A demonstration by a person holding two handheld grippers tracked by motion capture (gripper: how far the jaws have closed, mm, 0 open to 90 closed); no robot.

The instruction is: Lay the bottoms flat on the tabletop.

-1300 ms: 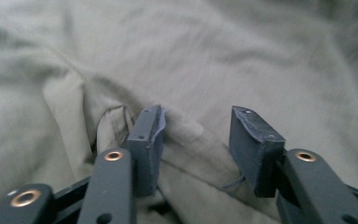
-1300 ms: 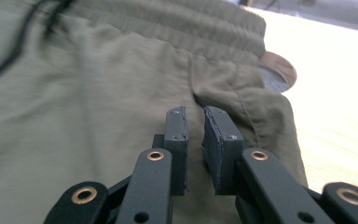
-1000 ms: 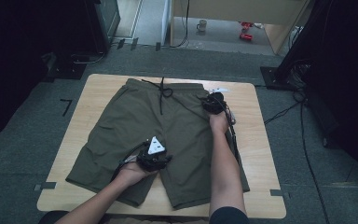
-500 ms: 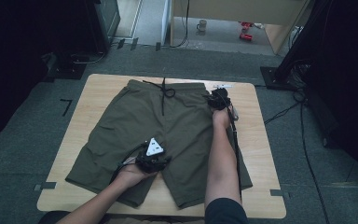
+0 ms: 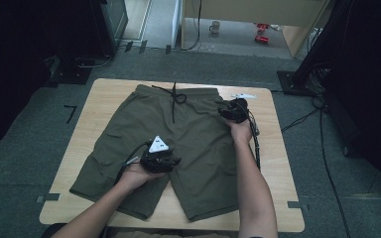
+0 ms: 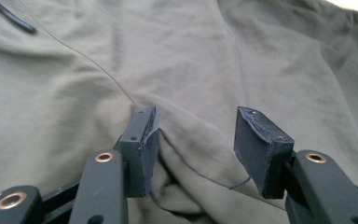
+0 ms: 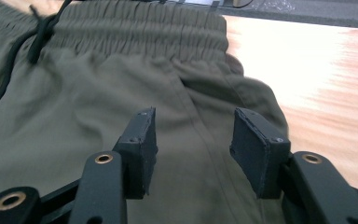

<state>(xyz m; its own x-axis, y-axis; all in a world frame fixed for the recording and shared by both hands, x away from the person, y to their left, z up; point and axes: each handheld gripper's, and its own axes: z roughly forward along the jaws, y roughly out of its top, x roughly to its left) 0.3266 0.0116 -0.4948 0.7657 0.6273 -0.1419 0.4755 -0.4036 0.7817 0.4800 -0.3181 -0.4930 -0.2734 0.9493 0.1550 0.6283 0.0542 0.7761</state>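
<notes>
Wooden table [image 5: 104, 94] bears olive shorts [image 5: 198, 134] — no readable label; left gripper [image 5: 159, 159] and right gripper [image 5: 232, 112] jaws just opening, released.

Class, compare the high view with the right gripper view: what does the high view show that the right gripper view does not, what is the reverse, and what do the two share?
High view alone: the whole olive shorts spread flat on the wooden table, both forearms, the left gripper at the crotch, a mug on the floor beyond.

Right gripper view alone: the right gripper seen from close up, its jaws apart, having just been opening, nothing pinched between them, above a side seam below the gathered elastic.

Both: the waistband, the black drawstring and bare tabletop beside the shorts.
</notes>
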